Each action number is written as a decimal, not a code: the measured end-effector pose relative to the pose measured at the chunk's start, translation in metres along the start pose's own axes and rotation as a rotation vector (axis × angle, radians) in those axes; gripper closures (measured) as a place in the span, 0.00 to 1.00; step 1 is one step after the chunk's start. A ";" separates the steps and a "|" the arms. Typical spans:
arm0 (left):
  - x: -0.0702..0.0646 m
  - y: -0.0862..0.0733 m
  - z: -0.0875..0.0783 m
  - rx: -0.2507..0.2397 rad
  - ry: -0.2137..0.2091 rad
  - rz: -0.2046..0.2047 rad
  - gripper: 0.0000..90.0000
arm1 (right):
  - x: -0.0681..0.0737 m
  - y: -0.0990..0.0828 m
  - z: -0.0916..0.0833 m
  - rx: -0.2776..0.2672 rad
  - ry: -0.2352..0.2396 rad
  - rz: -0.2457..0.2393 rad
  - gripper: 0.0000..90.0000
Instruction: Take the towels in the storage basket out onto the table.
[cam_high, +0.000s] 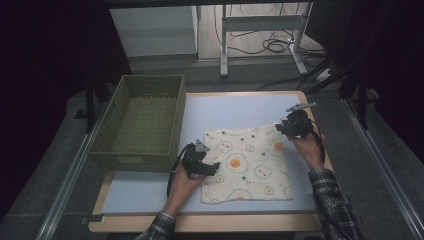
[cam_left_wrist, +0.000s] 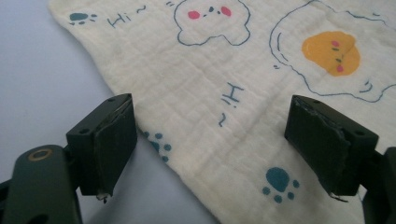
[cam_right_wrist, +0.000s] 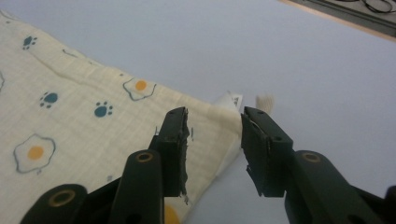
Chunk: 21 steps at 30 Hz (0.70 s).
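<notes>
I see a cream muslin cloth, printed with fried eggs, bears and paw prints, lying flat on the pale blue mat. It lies just to the right of the green woven basket, which sits at the mat's left end. My left gripper rests at the cloth's left edge, the side nearest the basket; its jaws are spread wide, with the cloth's edge lying between them untouched. My right gripper is at the cloth's far right corner, the one farthest from the basket. Its jaws are parted, pinching nothing, the corner with its small white label just beyond the tips.
</notes>
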<state>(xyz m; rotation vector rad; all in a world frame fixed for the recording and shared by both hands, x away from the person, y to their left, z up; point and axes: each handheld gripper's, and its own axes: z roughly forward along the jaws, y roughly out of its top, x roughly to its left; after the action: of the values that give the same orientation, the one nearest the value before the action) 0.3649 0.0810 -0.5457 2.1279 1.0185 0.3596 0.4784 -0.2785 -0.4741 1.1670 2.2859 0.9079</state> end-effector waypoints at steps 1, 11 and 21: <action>0.000 0.000 0.000 0.003 -0.005 0.002 0.17 | -0.001 -0.003 -0.001 0.002 0.012 0.008 0.64; 0.005 0.015 0.005 0.042 0.005 0.010 0.11 | -0.005 -0.020 -0.003 0.010 0.056 0.041 0.57; 0.029 0.058 0.020 0.039 0.098 -0.006 0.23 | -0.007 -0.019 0.005 -0.007 0.067 0.070 0.39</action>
<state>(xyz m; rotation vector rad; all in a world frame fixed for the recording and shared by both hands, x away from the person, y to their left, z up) 0.4261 0.0695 -0.5193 2.1598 1.0958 0.4481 0.4754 -0.2909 -0.4906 1.2388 2.3049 0.9943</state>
